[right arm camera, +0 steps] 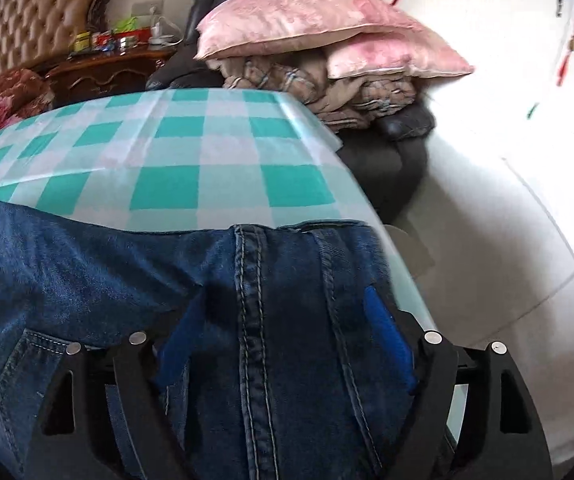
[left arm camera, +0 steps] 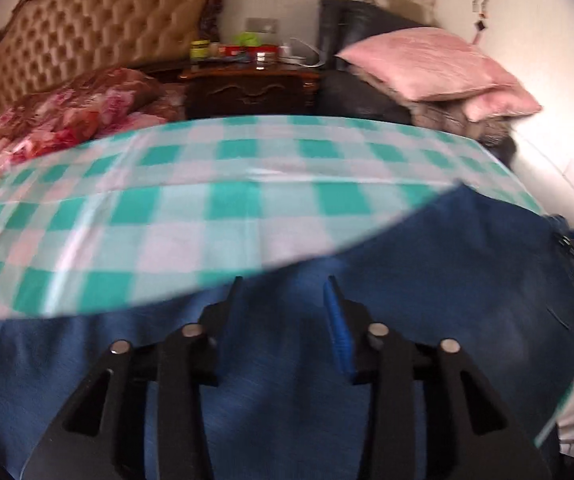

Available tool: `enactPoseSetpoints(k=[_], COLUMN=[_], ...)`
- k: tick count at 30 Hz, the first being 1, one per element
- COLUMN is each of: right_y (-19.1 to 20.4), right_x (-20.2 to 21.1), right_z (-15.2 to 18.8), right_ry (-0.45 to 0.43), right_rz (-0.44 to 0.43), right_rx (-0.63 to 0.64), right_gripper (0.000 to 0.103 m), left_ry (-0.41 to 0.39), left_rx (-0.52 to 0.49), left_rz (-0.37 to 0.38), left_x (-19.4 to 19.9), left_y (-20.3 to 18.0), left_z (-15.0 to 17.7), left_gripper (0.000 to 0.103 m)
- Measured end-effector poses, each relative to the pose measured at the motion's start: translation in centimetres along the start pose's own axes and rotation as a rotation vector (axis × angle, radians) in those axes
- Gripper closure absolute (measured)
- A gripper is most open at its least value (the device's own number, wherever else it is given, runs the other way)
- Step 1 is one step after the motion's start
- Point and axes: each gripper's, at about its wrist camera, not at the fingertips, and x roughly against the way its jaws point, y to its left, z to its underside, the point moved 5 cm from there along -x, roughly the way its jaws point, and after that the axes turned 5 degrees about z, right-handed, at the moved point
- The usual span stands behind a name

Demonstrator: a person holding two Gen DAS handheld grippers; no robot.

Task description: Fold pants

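jeans [right arm camera: 87, 272] flat on checked cloth [right arm camera: 175, 152]; left tool [left arm camera: 283, 296] part open, right tool [right arm camera: 283, 312] wide, both gripping nothing.

— How many pairs of pants are counted on the surface [right arm camera: 191, 152]?
— One pair of blue denim pants [right arm camera: 135, 292] is counted, toward six o'clock.

— And the tools?
— Two are counted: the left tool [left arm camera: 285, 300] and the right tool [right arm camera: 285, 308].

— How many pillows are seen?
— Two pink pillows [right arm camera: 307, 20] are counted, stacked toward one o'clock.

— Other furniture?
— One tufted headboard [left arm camera: 99, 28] at eleven o'clock and one dark wooden nightstand [left arm camera: 251, 88] at twelve are counted.
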Motion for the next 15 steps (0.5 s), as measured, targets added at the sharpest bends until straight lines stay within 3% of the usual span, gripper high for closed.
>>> enactPoseSetpoints(k=[3, 9, 12, 15], right_y=[-0.4, 0.4, 0.6, 0.3], right_x=[2.9, 5.6, 5.2, 4.1], right_z=[0.4, 3.0, 4.4, 5.6], right_ry=[-0.033, 0.019, 0.040, 0.075], right_rz=[0.023, -0.018, 0.008, -0.009], right_rx=[-0.013, -0.033, -0.020, -0.036], right_gripper=[0.027, 0.027, 0.027, 0.027], left_ry=[-0.004, -0.020, -0.013, 0.015], left_rx=[0.057, 0.119, 0.089, 0.092], left_rz=[0.040, 0.019, -0.070, -0.098], left_x=[0.4, 1.8, 2.5, 2.5], left_y=[-2.2, -5.1, -5.8, -5.8], left_z=[1.6, 3.4, 4.1, 4.7], left_gripper=[0.056, 0.020, 0.017, 0.017])
